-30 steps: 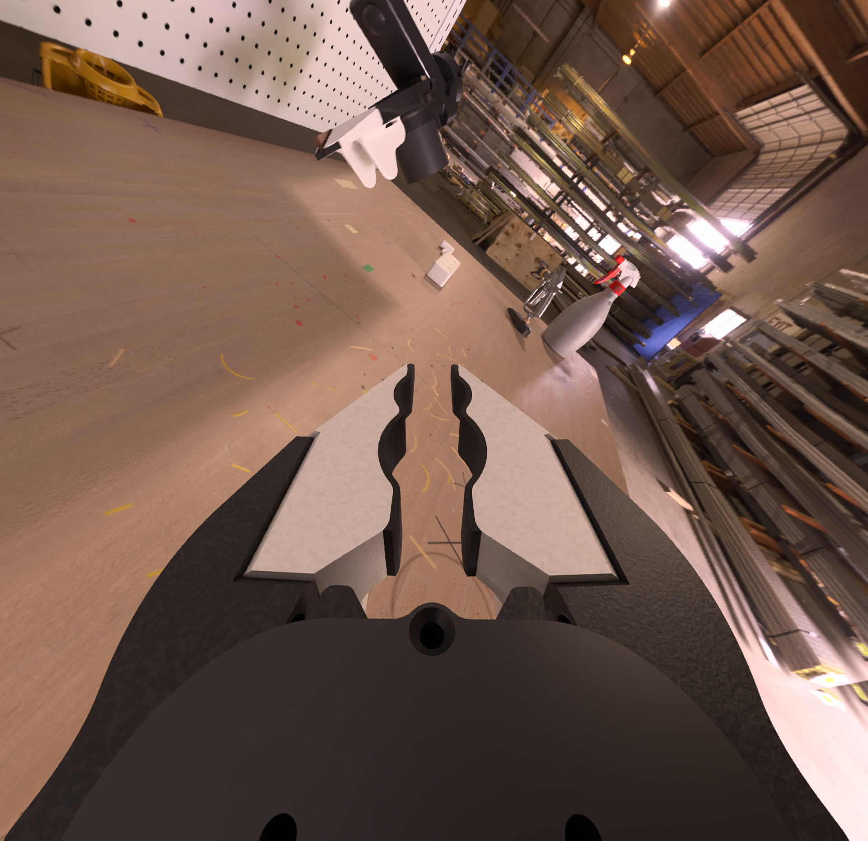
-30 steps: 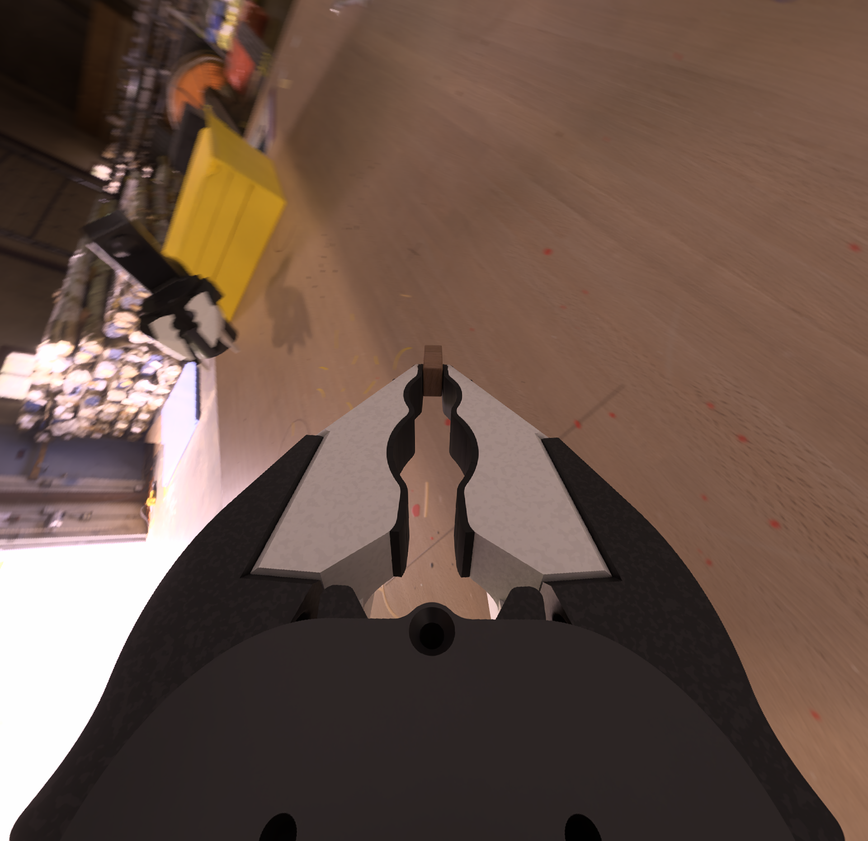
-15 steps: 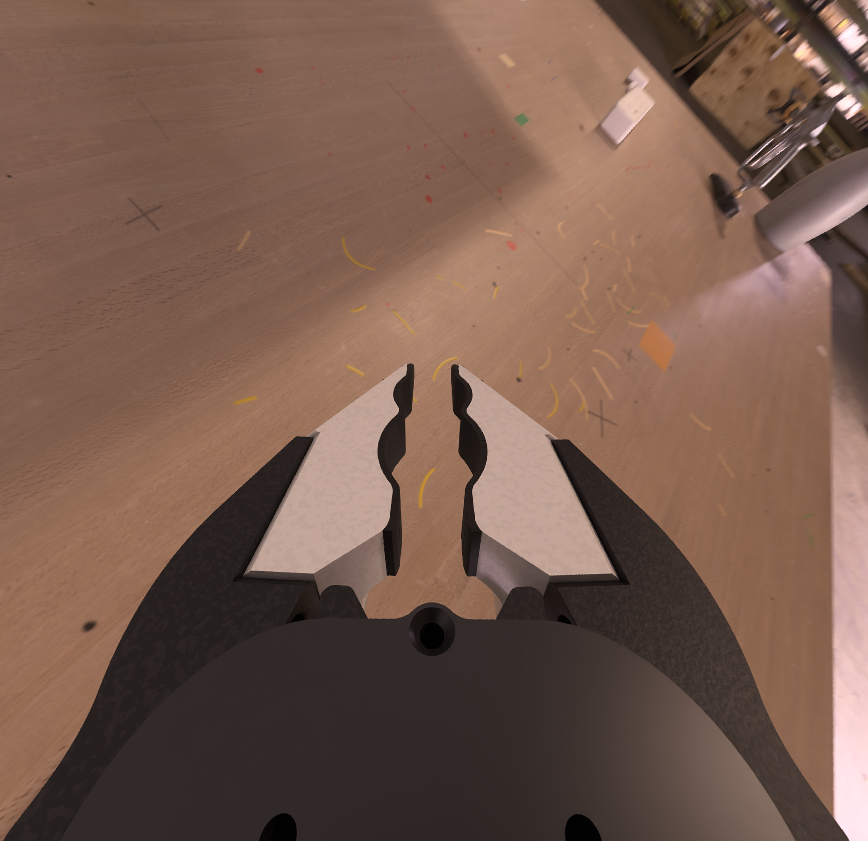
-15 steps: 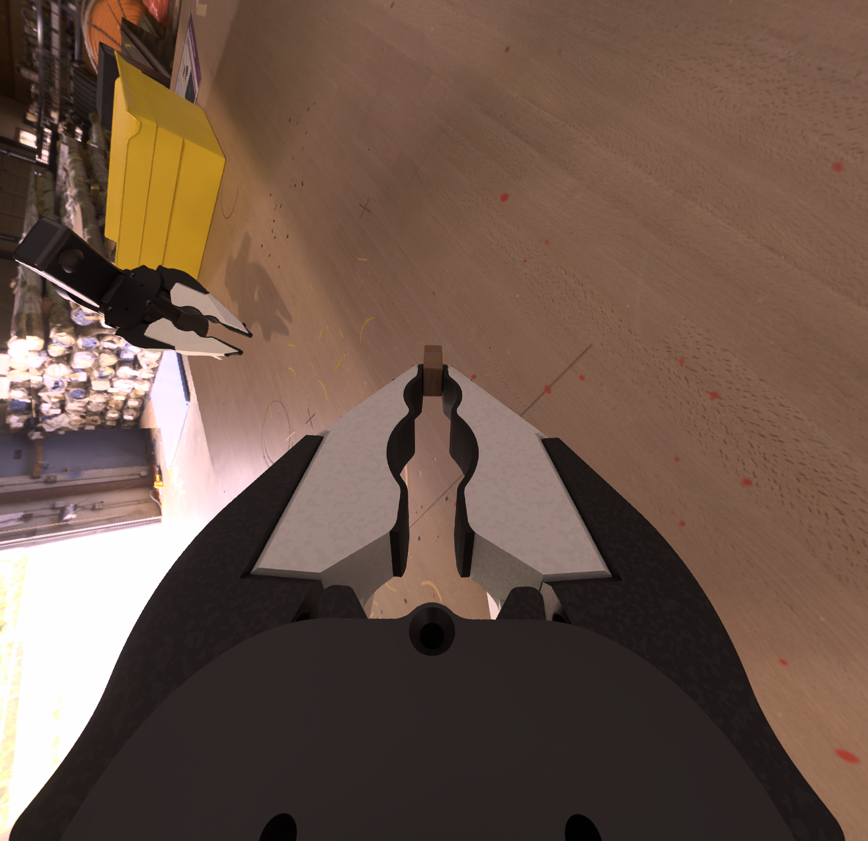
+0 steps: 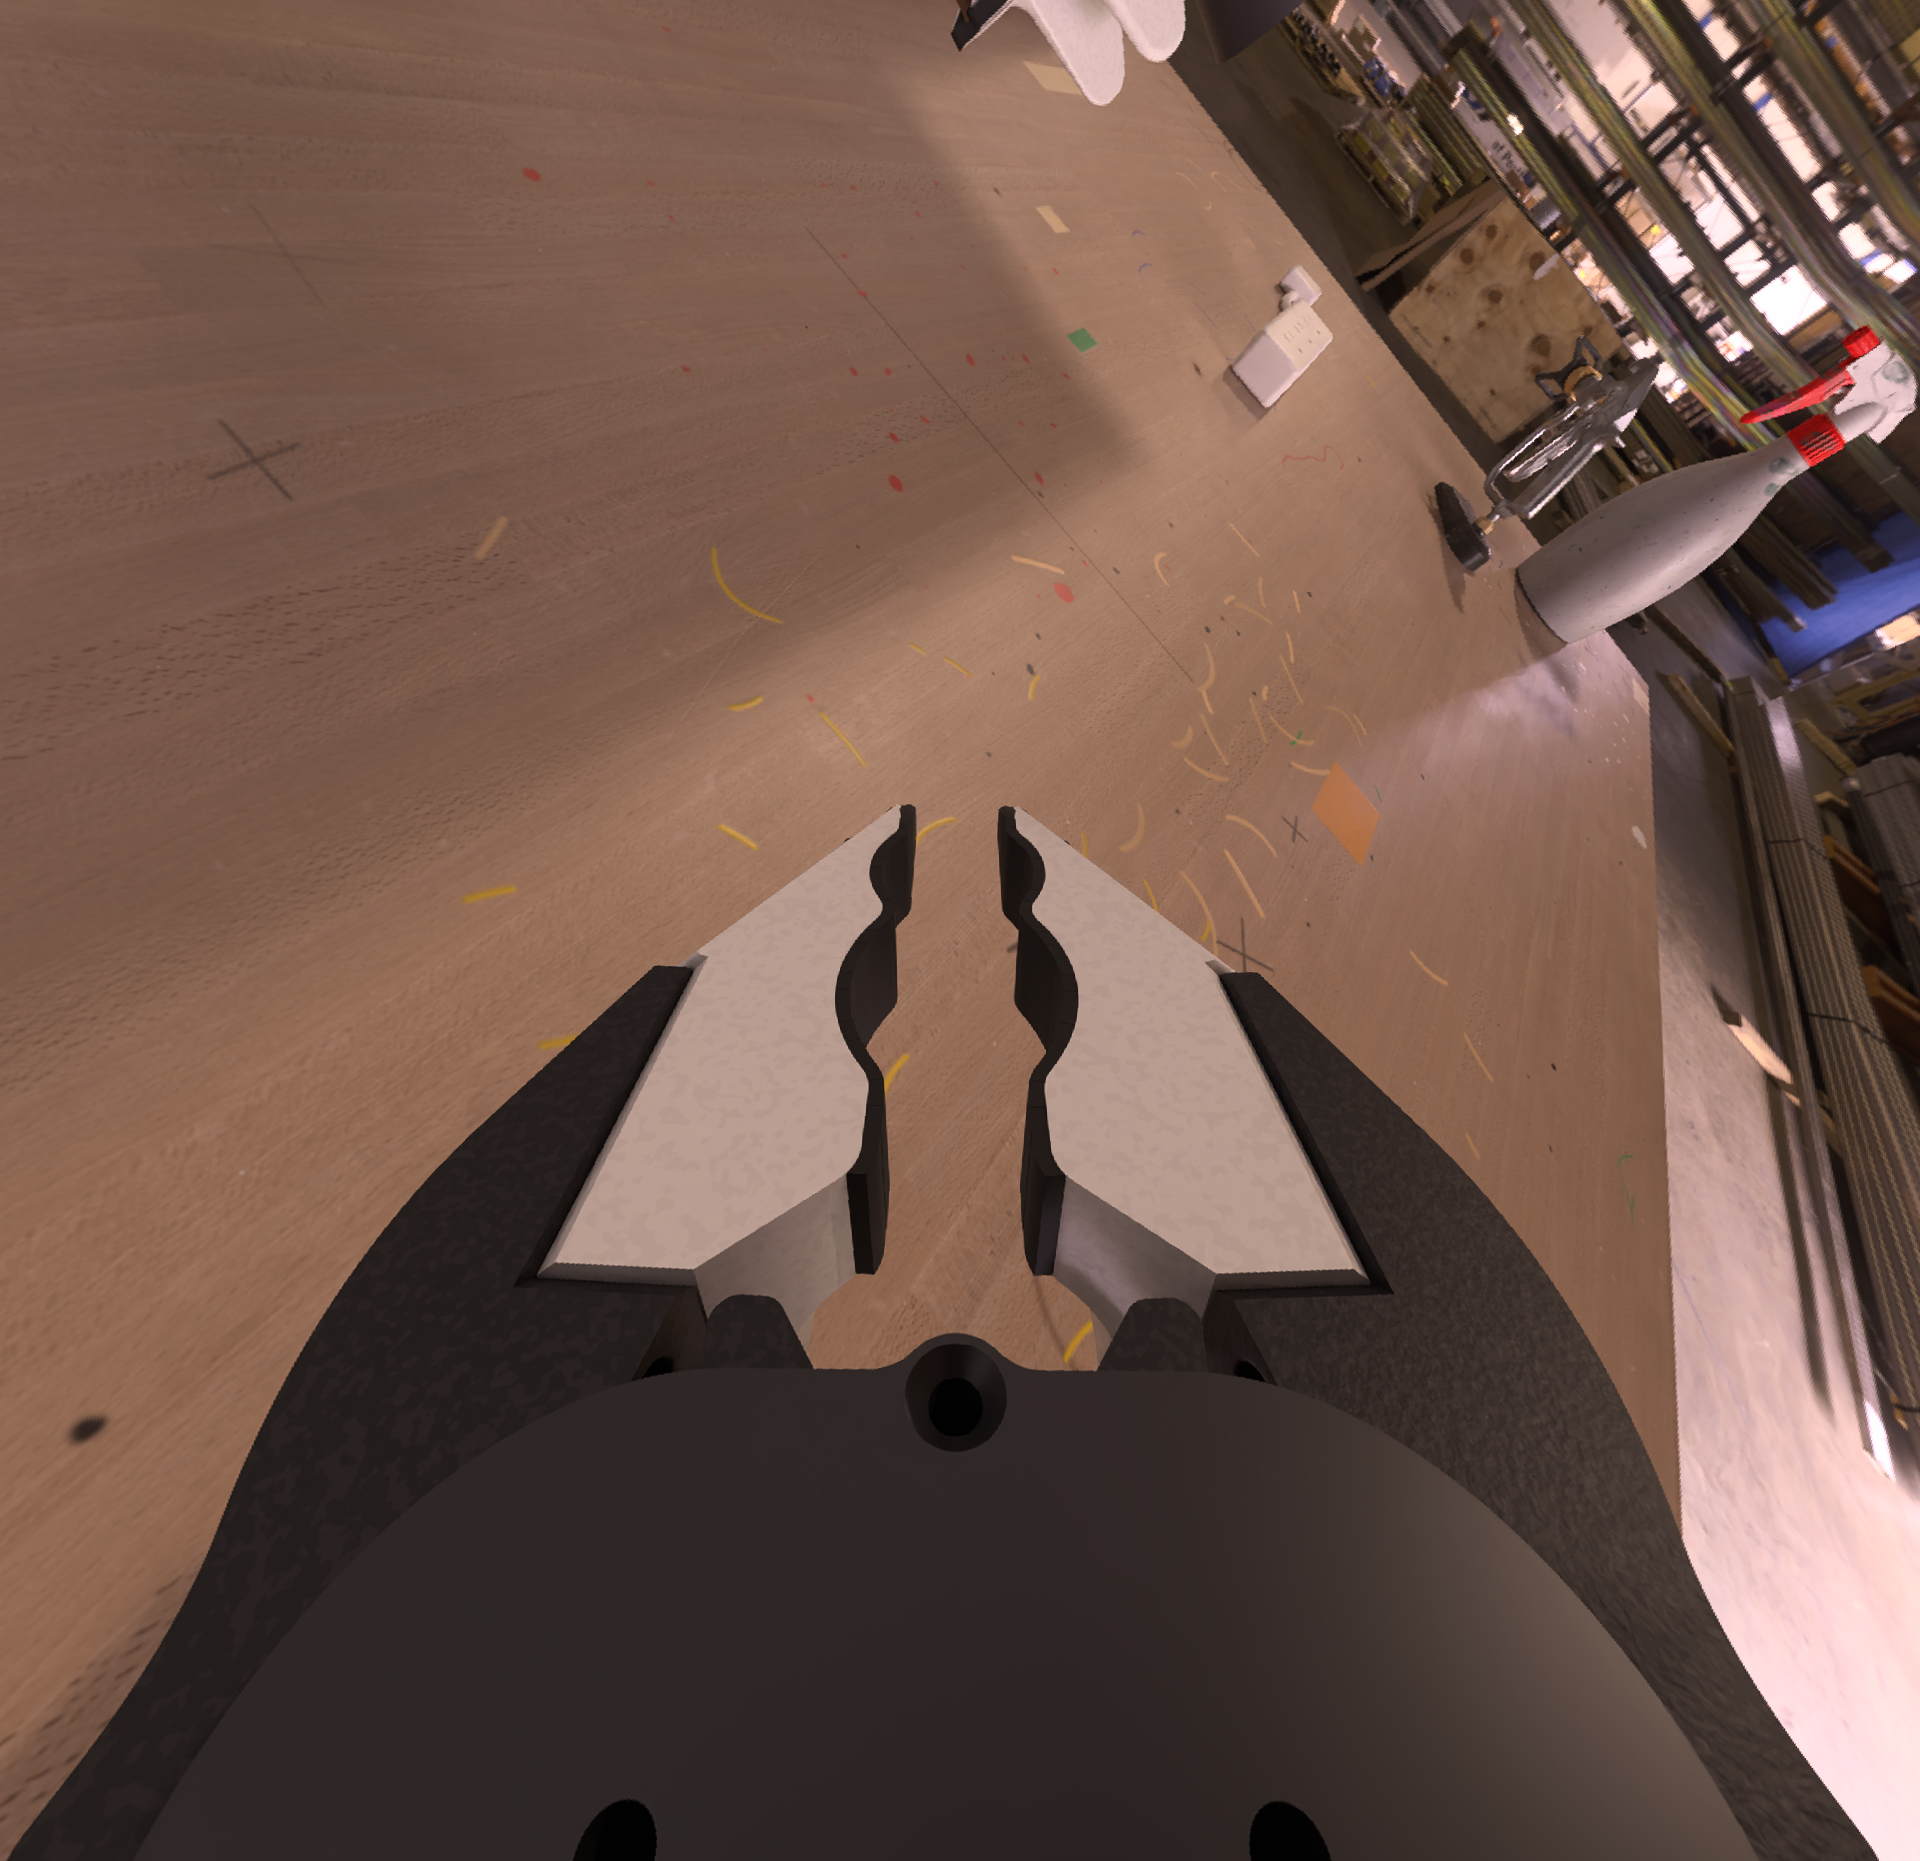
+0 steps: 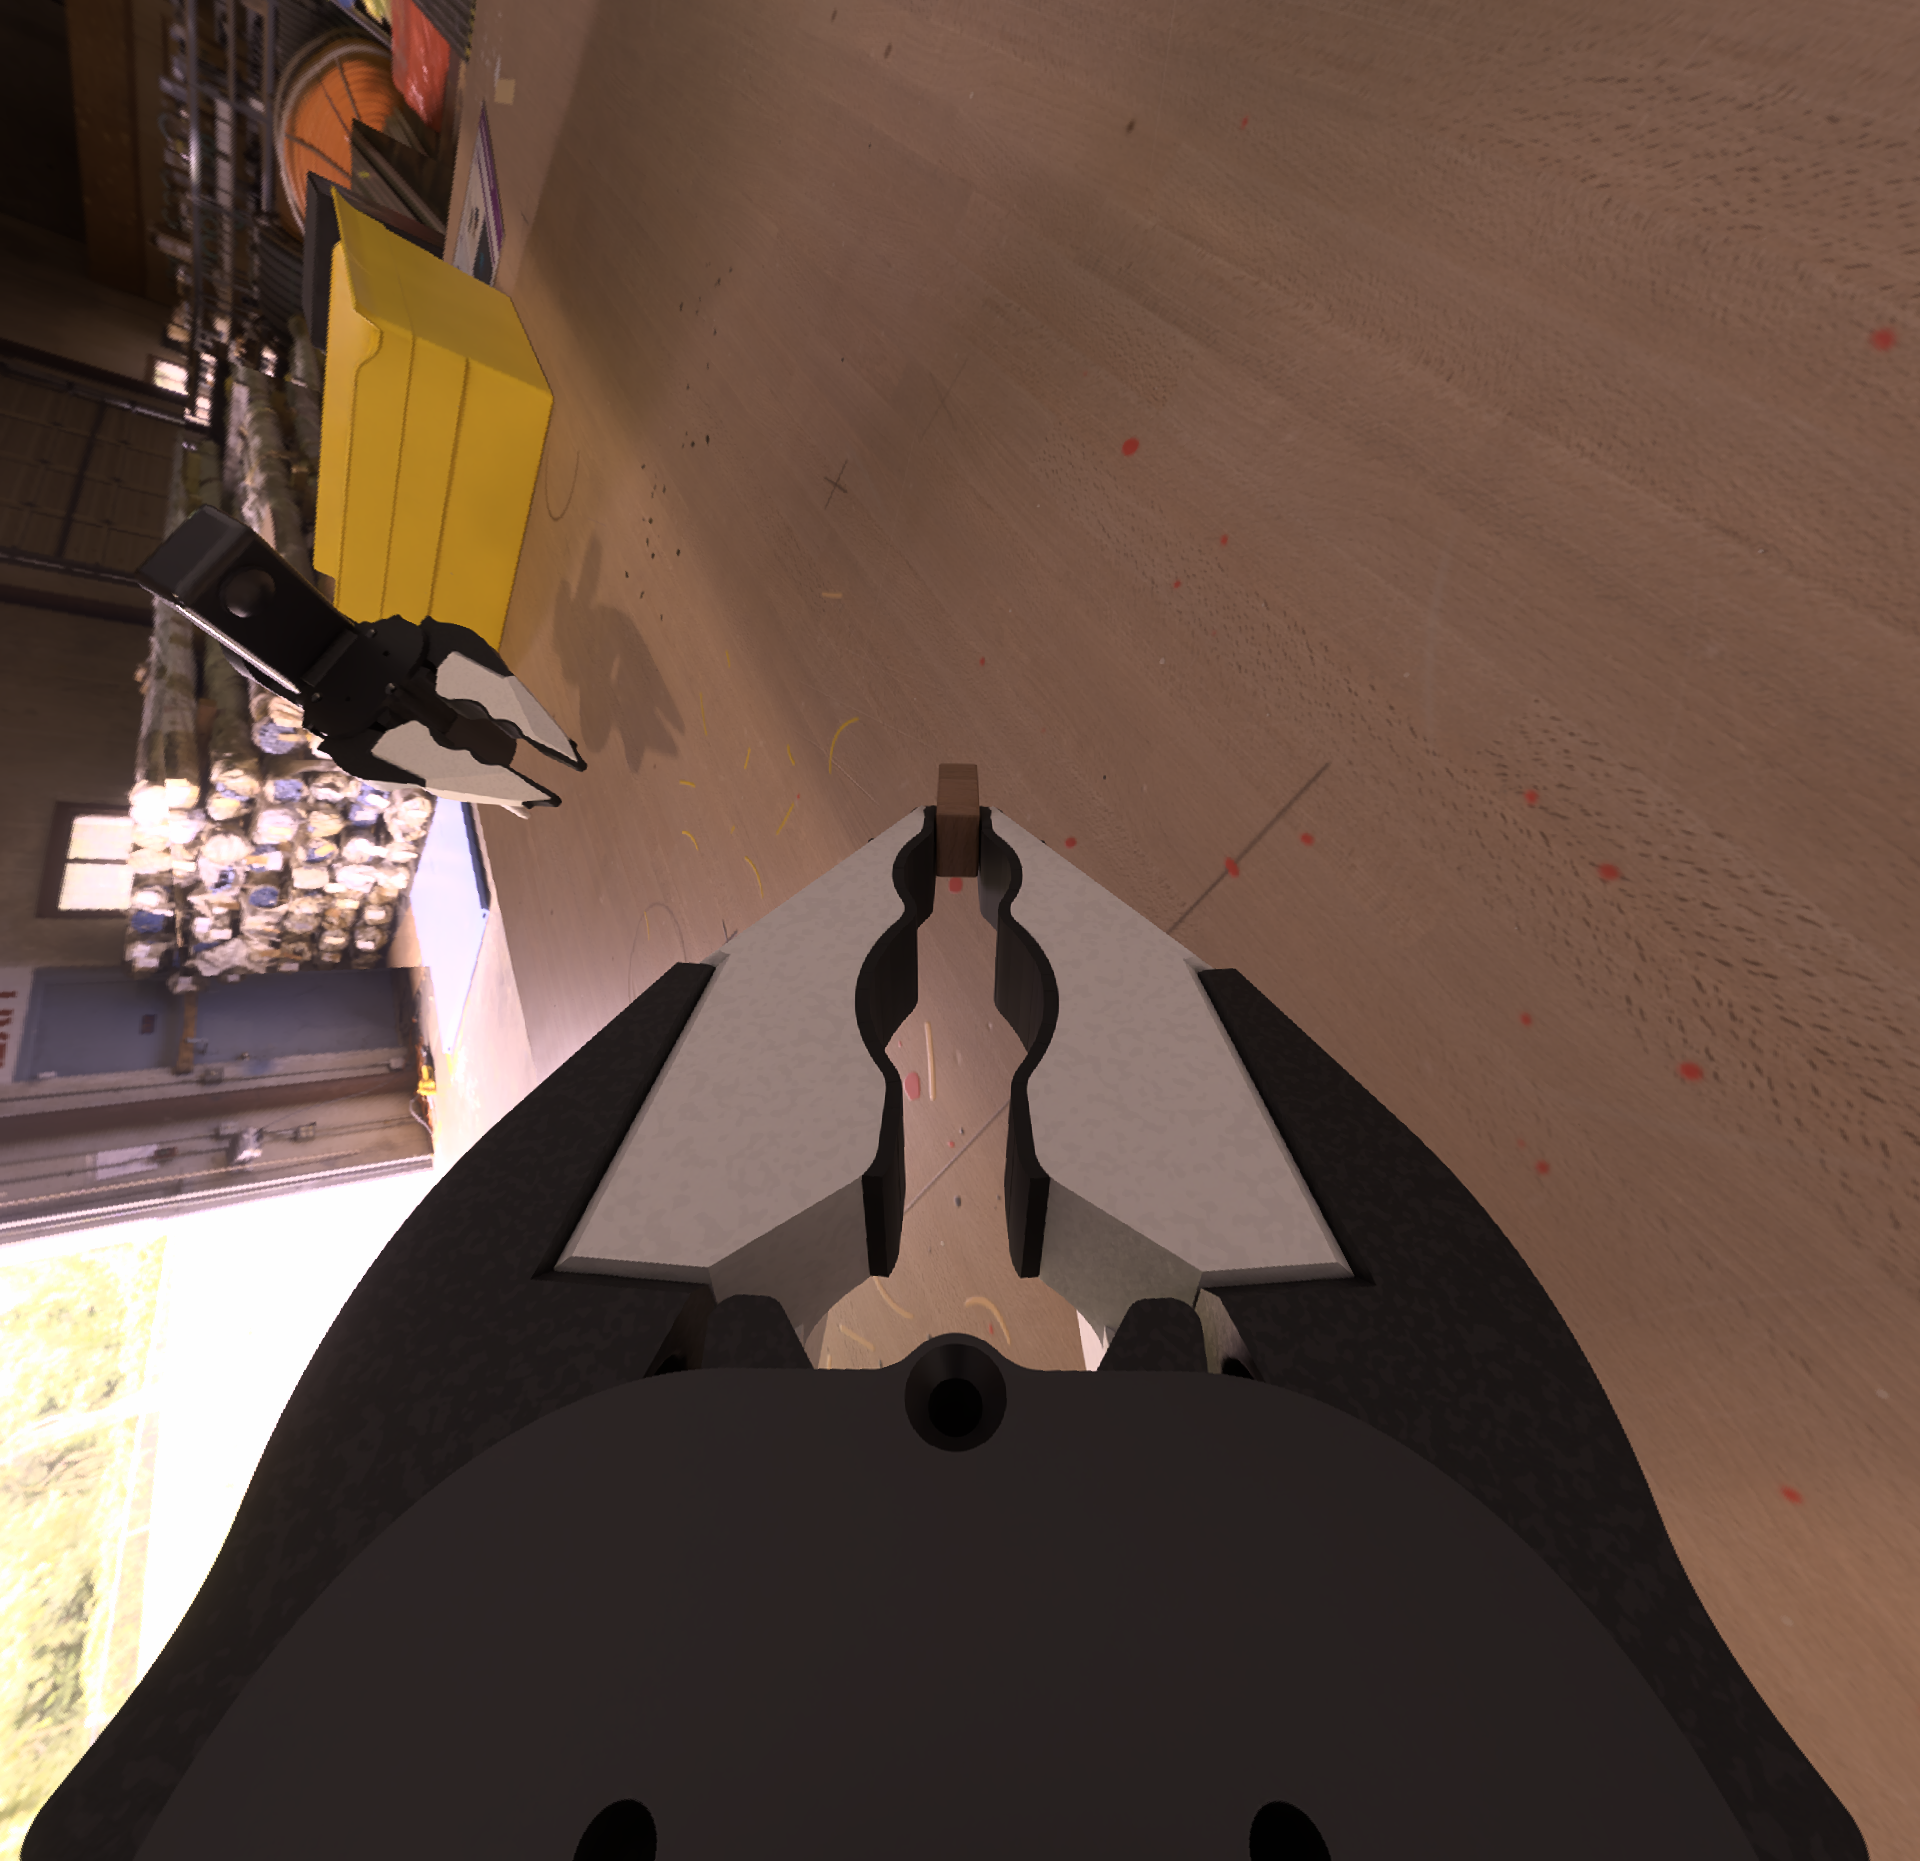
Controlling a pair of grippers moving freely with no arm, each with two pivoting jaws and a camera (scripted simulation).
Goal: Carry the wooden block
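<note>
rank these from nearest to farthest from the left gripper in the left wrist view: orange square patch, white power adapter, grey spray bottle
From the left gripper:
1. orange square patch, flat on the table just right of the fingertips
2. grey spray bottle, farther right, near the table's edge
3. white power adapter, ahead, up the table

The bottle and adapter are close to call.

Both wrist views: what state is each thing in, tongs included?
Right tongs: shut on the wooden block.
Wooden block: pinched at the tips, off the table.
Left tongs: open, holding nothing.
Spray bottle: standing upright on the table.
Yellow bin: resting on the table.
</note>
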